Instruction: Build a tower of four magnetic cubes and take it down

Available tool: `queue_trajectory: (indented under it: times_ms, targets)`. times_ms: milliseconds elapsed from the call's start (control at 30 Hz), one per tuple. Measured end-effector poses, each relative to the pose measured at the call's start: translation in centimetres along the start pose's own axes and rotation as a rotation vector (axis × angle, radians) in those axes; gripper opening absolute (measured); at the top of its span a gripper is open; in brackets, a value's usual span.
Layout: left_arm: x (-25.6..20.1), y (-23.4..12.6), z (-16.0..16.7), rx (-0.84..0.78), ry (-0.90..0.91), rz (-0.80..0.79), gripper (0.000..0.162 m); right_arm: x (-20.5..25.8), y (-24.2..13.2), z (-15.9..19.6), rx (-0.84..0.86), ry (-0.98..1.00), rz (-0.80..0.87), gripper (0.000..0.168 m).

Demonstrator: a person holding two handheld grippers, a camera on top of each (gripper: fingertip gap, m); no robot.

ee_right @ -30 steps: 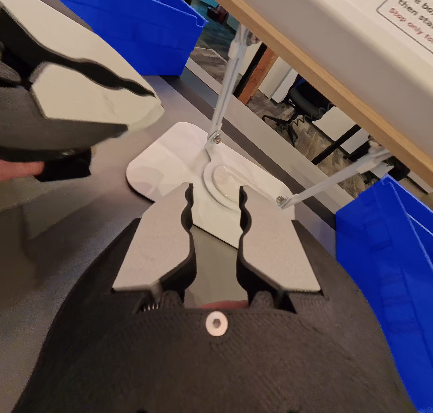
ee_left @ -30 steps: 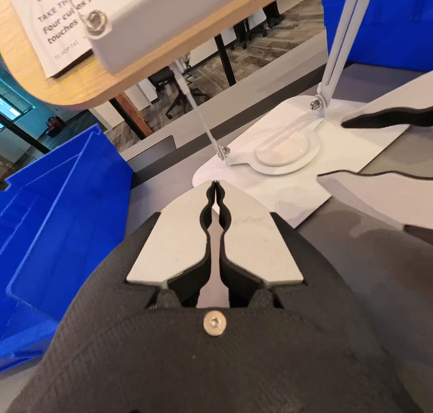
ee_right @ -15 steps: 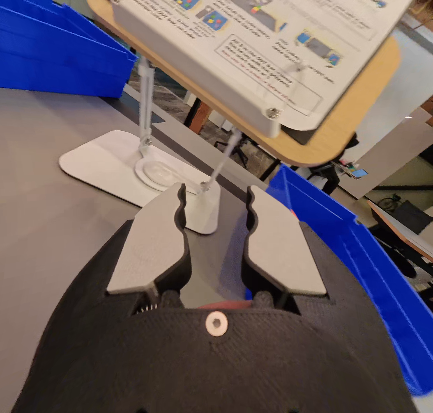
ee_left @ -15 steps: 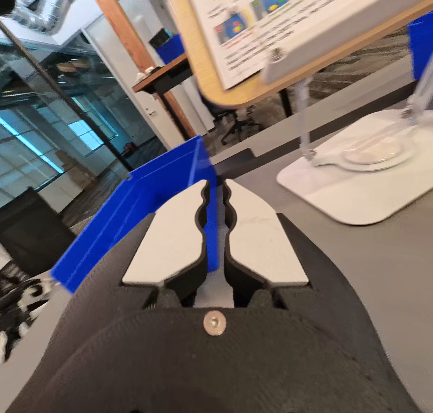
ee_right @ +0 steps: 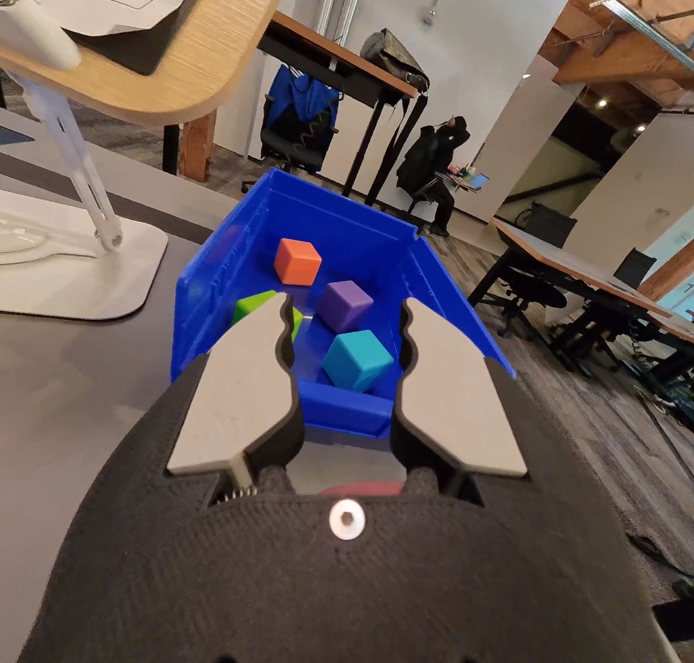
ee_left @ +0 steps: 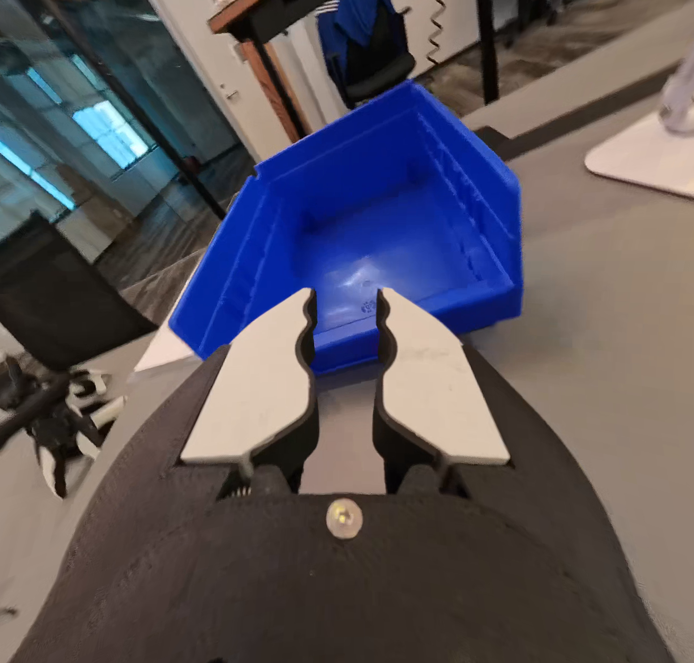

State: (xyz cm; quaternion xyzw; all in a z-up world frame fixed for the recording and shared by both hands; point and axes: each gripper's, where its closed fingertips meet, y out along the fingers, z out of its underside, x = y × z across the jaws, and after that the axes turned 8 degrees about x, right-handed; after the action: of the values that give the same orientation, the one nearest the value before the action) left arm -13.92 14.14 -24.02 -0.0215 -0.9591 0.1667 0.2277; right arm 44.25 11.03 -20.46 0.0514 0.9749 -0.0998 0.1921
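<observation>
Left tongs (ee_left: 346, 294) parted, moderate gap between grey fingers (ee_left: 259, 378), nothing gripped, pitched slightly down and forward. Right tongs (ee_right: 344, 305) spread wider, also holding nothing, fingers (ee_right: 448, 382) level with each other, pitched down and forward. Black housings fill lower half of both wrist views. Neither tongs visible in the other's view. Holding hands out of sight.

grey table (ee_right: 75, 363) carries blue bin w/ cubes (ee_right: 443, 299) at its edge, white stand base (ee_right: 112, 276) just left of it, apart. 2nd blue bin (ee_left: 503, 201), nothing inside, on same table; white base corner (ee_left: 638, 164) to its right.
</observation>
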Motion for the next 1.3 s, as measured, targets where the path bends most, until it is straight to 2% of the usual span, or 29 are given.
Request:
queue_trajectory:
  times_ms: [100,200,433,633,700,767,867,1000,1200,1300]
  targets:
    - [-1.2,0.3,0.1,-0.003,0.165,0.014,0.027,1.1,0.4,0.5,0.029,-0.030,-0.031,0.054]
    - [-2.5,0.7,0.8,0.011,0.218,0.094,0.029,1.8,0.7,0.9,0.048,-0.043,-0.054,0.054]
    - [-4.9,1.2,0.6,-0.003,0.311,0.143,0.032,1.9,0.9,1.3,0.077,-0.013,-0.088,0.057]
    - [-5.3,1.2,0.6,-0.007,0.299,0.145,0.031,5.0,1.2,2.0,0.130,-0.014,-0.216,0.059]
    - [-5.2,1.2,0.6,-0.005,0.292,0.143,0.030,6.1,1.2,2.0,0.139,-0.005,-0.240,0.050]
    - [-5.3,1.2,0.5,-0.005,0.297,0.139,0.030,6.8,1.3,2.0,0.150,0.002,-0.263,0.051]
    - [-5.6,1.1,0.5,-0.005,0.302,0.141,0.030,6.3,0.5,0.8,0.093,0.022,-0.262,0.053]
    - [-5.4,1.1,0.5,-0.006,0.285,0.141,0.029,6.3,-0.6,-0.6,0.052,0.126,-0.344,0.052]
    - [-5.8,1.3,0.3,-0.006,0.285,0.145,0.028,10.7,0.0,-0.4,0.087,0.034,-0.392,0.052]
    - [-6.0,1.2,0.1,-0.014,0.283,0.149,0.028,11.3,1.2,0.1,0.128,0.002,-0.333,0.038]
